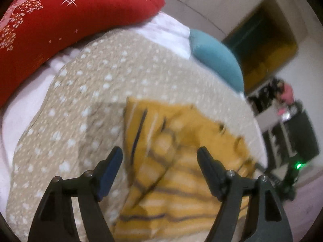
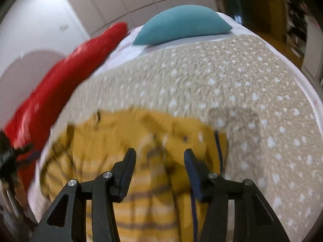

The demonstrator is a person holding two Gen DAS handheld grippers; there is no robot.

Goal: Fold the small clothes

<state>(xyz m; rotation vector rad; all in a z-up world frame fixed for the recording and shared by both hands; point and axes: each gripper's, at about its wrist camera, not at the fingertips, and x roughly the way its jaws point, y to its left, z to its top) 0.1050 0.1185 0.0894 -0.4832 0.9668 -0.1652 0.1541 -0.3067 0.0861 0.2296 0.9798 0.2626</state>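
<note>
A small mustard-yellow garment with pale and dark stripes [image 1: 177, 161] lies rumpled on a beige dotted blanket [image 1: 90, 100]. My left gripper [image 1: 160, 155] is open and empty, held just above the garment's striped part. In the right wrist view the same garment [image 2: 131, 181] lies under my right gripper [image 2: 159, 157], which is also open and empty over its middle. The blanket [image 2: 252, 100] spreads to the right. Both views are blurred by motion.
A red patterned pillow [image 1: 60, 20] lies at the far left and a teal cushion [image 1: 218, 60] at the far end of the bed; both also show in the right wrist view, the pillow [image 2: 70, 70] and cushion [image 2: 181, 26]. The other gripper's tool shows at the edge [image 2: 8, 157]. Shelves and clutter [image 1: 286, 121] stand beyond the bed.
</note>
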